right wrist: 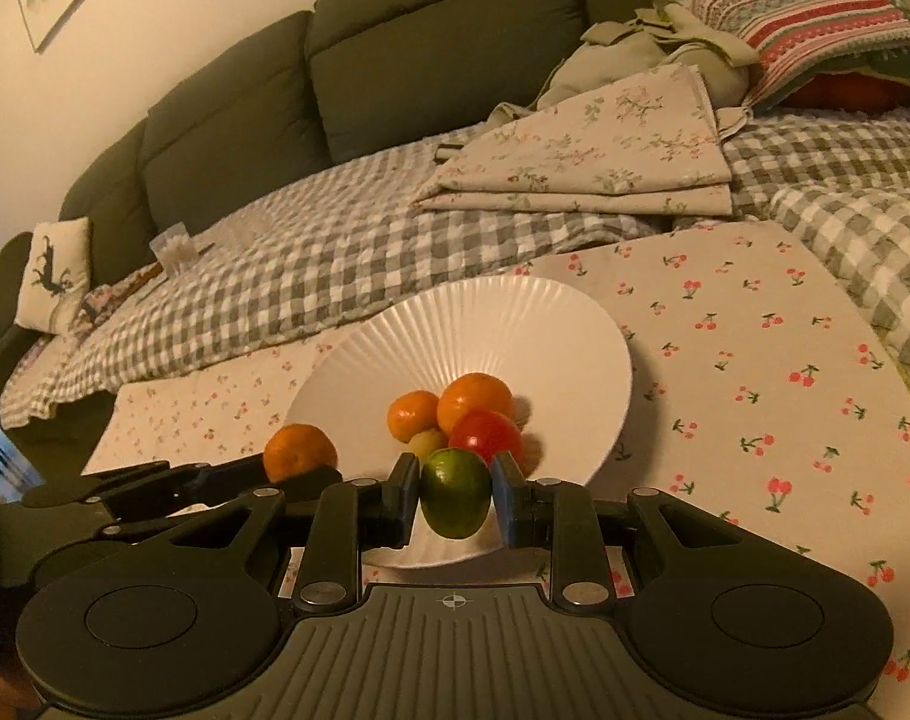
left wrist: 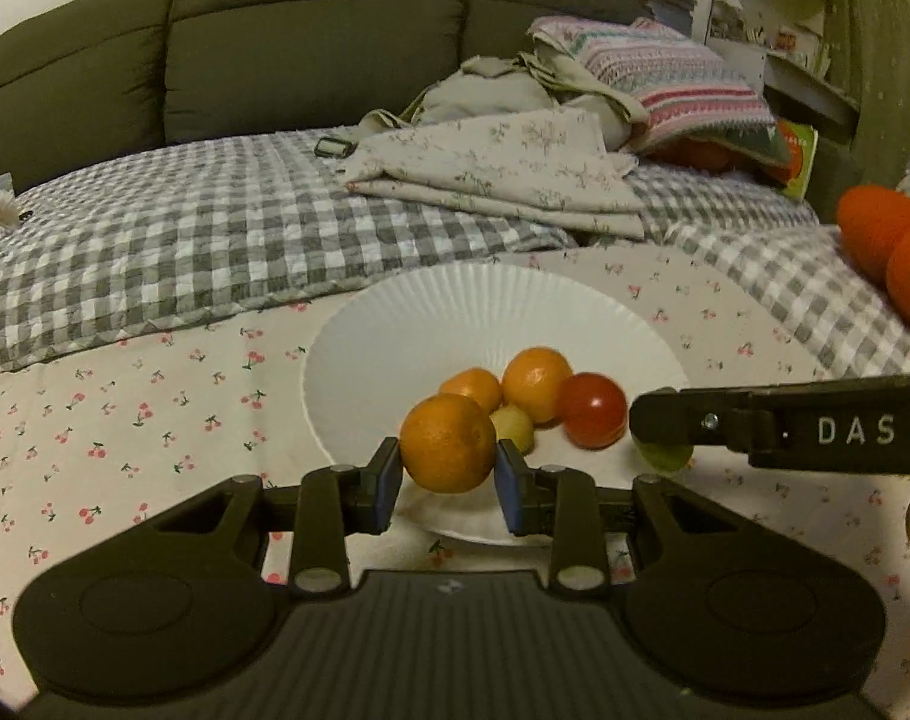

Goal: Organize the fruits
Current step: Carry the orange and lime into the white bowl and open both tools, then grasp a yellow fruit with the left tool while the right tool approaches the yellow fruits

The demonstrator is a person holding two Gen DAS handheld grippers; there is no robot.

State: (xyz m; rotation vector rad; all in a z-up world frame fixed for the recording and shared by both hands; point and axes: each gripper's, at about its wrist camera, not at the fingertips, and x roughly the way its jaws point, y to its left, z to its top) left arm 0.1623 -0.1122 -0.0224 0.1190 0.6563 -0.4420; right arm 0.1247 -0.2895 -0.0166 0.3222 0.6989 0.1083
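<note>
A white ribbed plate [left wrist: 431,324] [right wrist: 514,318] rests on a cherry-print cloth. On it lie two oranges [left wrist: 535,381] [right wrist: 475,399], a red fruit [left wrist: 595,408] [right wrist: 484,432] and a small yellow-green fruit [left wrist: 514,427] [right wrist: 426,441]. My left gripper [left wrist: 449,474] is shut on an orange [left wrist: 447,443] [right wrist: 299,451], held over the plate's near rim. My right gripper [right wrist: 455,495] is shut on a green lime [right wrist: 455,492], also above the near rim. In the left wrist view the right gripper's arm [left wrist: 784,426] enters from the right, with the lime [left wrist: 664,456] peeking below it.
The cherry-print cloth [left wrist: 125,420] [right wrist: 784,360] spreads around the plate. Behind it lie a grey checked blanket [left wrist: 185,228] [right wrist: 311,276], folded floral fabric [left wrist: 502,174] [right wrist: 604,150], a striped pillow [left wrist: 664,72] and a dark green sofa [left wrist: 275,42]. Orange plush shapes [left wrist: 892,246] sit at the right.
</note>
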